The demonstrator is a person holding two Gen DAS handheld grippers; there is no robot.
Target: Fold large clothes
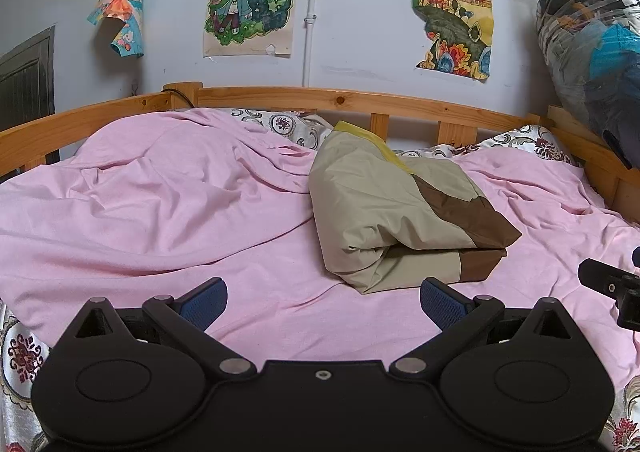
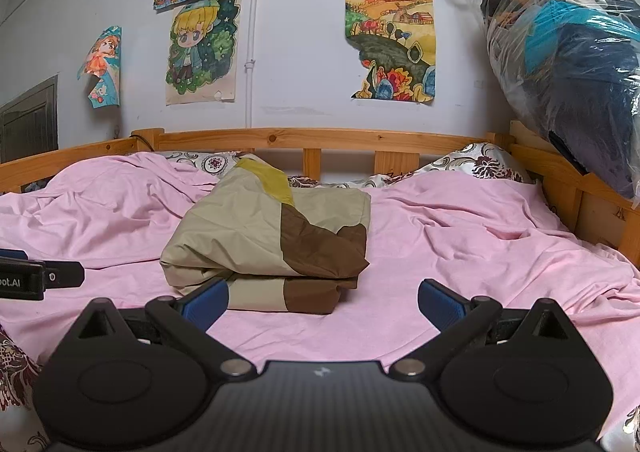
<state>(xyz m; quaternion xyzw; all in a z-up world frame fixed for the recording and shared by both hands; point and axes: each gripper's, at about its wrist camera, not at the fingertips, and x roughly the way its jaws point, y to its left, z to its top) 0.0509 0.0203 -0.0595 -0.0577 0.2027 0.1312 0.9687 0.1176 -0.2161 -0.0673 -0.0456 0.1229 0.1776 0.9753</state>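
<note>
A folded garment (image 1: 400,211) in beige, brown and yellow lies as a thick bundle on the pink sheet (image 1: 160,211). The right wrist view shows the garment (image 2: 272,240) just ahead and slightly left. My left gripper (image 1: 323,302) is open, held low over the sheet just short of the bundle's near corner, nothing between its blue pads. My right gripper (image 2: 323,304) is open too, its left pad (image 2: 206,304) close to the bundle's front edge, not touching it as far as I can tell. Each gripper shows at the edge of the other's view.
A wooden bed rail (image 1: 320,97) runs along the back and right sides. Patterned pillows (image 2: 480,165) lie against the rail. A large clear plastic bag of dark clothes (image 2: 568,63) hangs at the right. Posters cover the wall. The pink sheet (image 2: 480,244) is rumpled.
</note>
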